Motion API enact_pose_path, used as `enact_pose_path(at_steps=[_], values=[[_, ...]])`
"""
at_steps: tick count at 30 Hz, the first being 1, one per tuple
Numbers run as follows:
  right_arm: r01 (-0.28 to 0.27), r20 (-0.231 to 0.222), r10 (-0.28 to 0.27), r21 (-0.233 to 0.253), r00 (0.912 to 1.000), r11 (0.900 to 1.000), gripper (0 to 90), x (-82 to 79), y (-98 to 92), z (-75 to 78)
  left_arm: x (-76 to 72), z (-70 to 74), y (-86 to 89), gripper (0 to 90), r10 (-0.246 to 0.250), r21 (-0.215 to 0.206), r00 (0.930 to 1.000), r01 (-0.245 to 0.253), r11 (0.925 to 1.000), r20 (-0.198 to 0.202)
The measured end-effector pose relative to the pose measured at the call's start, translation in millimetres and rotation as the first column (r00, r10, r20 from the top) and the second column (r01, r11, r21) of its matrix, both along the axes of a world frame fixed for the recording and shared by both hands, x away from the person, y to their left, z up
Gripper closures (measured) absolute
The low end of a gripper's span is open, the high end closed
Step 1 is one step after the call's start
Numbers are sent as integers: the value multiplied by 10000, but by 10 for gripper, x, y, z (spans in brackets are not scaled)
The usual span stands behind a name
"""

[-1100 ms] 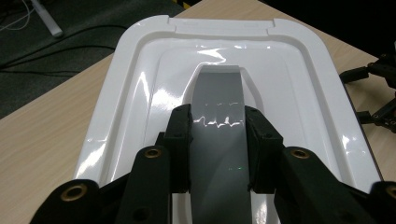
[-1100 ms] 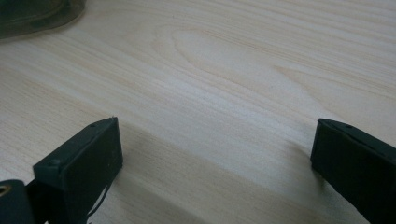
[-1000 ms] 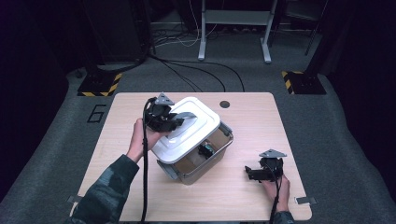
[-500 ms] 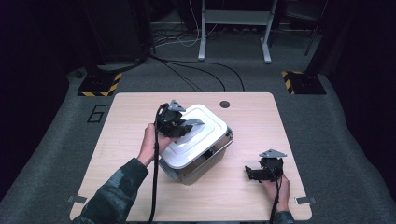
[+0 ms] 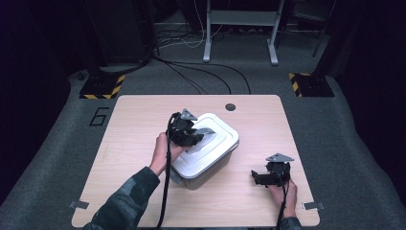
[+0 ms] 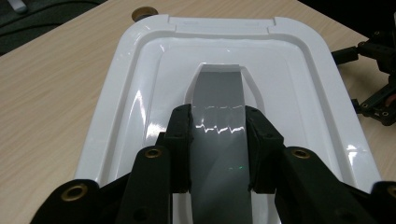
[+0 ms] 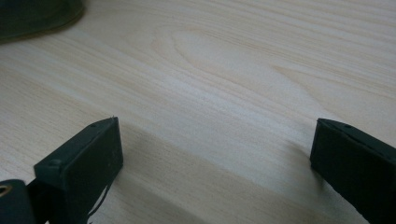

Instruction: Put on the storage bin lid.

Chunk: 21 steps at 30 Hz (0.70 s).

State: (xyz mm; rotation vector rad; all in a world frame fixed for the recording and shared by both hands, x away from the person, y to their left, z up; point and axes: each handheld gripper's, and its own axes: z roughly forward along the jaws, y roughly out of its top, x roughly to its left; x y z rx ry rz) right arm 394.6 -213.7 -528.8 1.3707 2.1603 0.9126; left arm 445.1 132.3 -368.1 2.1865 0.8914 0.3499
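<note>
A pale wooden desk (image 5: 134, 124) stands on grey carpet, with a small dark round hole (image 5: 230, 107) near its far edge and a painted "6" (image 5: 98, 117) on the floor off its left side. Near the middle of the desk sits a grey box (image 5: 210, 165), turned at an angle to the desk's edges, capped by a glossy white lid (image 5: 218, 143) with rounded corners and stepped ridges. A grey handle (image 6: 219, 135) lies flat in a recess down the middle of the lid. The left gripper (image 5: 187, 134) sits on top of the lid at its left end, and in the left gripper view its two black jaws are clenched against either side of that grey handle (image 5: 203, 131), pads pressed to its edges. The person's left hand (image 5: 163, 151) and camouflage sleeve (image 5: 127, 199) reach in behind it, a black cable trailing down. Well apart, near the desk's right front corner, the right gripper (image 5: 261, 176) rests low over bare wood, its jaws spread wide with nothing between them.
</note>
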Motion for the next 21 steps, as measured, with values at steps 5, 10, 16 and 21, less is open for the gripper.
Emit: enact_pose_path(at_steps=[5, 10, 16, 21], values=[[1, 1, -1, -5, 10000, 10000, 18, 0, 0, 0, -51, -16, -23, 666, -1, -74, 10000, 1, 10000, 70], [20, -1, -20, 5, 10000, 10000, 19, -1, 1, 1, -102, -41, -54, 666, -110, 125, 9998, 108, 9999, 168], [14, 6, -14, 2, 10000, 10000, 19, 0, 1, 0, -122, -62, -56, 663, -187, 314, 9996, 181, 9993, 199], [6, 9, -6, -7, 10000, 10000, 19, -1, 0, 0, -134, -71, -44, 660, -228, 309, 9996, 224, 9993, 143]])
